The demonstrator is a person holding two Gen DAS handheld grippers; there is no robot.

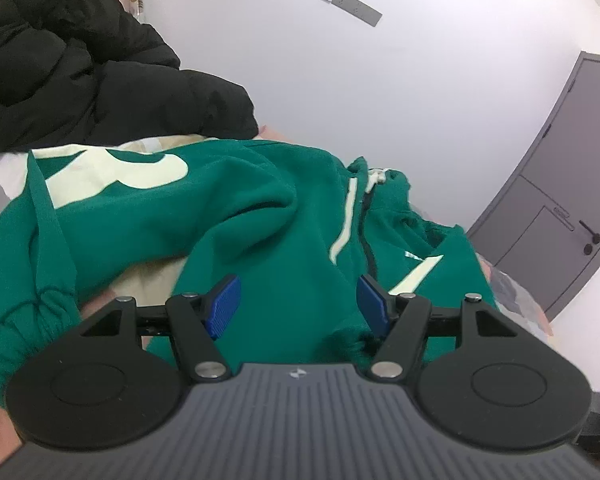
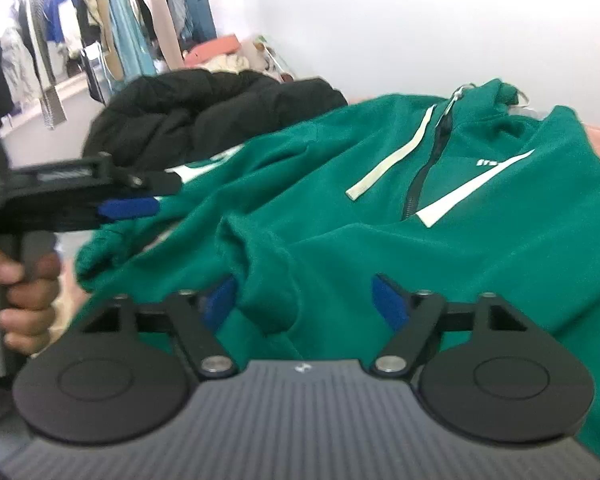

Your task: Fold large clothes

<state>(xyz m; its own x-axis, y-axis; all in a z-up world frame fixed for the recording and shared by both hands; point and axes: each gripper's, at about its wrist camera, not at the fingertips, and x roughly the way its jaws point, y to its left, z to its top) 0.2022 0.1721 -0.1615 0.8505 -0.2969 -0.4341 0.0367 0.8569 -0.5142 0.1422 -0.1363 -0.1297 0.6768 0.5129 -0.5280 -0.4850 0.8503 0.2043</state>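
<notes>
A large green hoodie (image 1: 260, 216) with cream drawstrings, a dark zipper and a big cream print lies rumpled on the bed. My left gripper (image 1: 299, 304) hovers low over its lower part, blue pads wide apart, pressing on nothing. In the right wrist view the hoodie (image 2: 480, 248) fills the middle. My right gripper (image 2: 304, 304) is open just over it, and a raised fold of green cloth (image 2: 260, 264) stands between the jaws, close to the left pad. The left gripper (image 2: 148, 196) shows at the left edge, held by a hand (image 2: 24, 292), over a green sleeve.
A black puffer jacket (image 1: 80, 72) is heaped behind the hoodie, also seen as the jacket (image 2: 204, 112). A white wall runs behind the bed, with a grey door (image 1: 560, 208) to the right. Hanging clothes on a rack (image 2: 100, 20) fill the far left.
</notes>
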